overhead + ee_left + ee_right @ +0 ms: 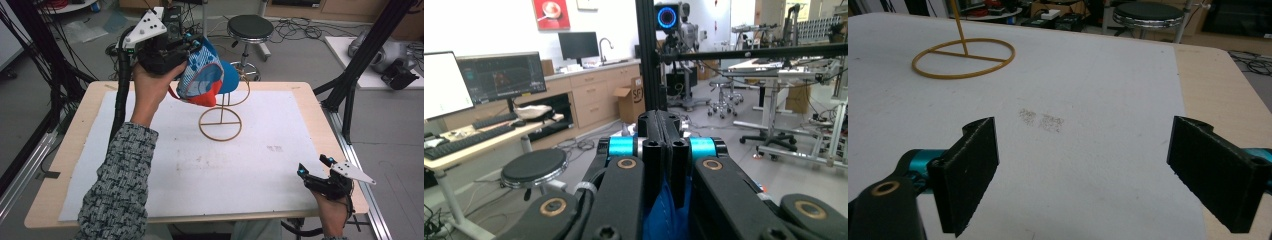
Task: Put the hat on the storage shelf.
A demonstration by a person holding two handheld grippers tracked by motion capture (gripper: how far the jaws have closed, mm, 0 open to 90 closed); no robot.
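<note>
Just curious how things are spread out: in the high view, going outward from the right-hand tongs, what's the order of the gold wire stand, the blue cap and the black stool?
From the right tongs:
1. Gold wire stand, mid-table.
2. Blue cap, raised above the stand, gripped by the left tongs.
3. Black stool, on the floor beyond the table.

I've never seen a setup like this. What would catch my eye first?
Probably the bright blue, red and white cap held up above the far side of the table, pinched in the left tongs. Right below it stands a thin golden wire stand with a ring base on the white mat. At the near right corner, the right tongs are wide open with nothing in them.
</note>
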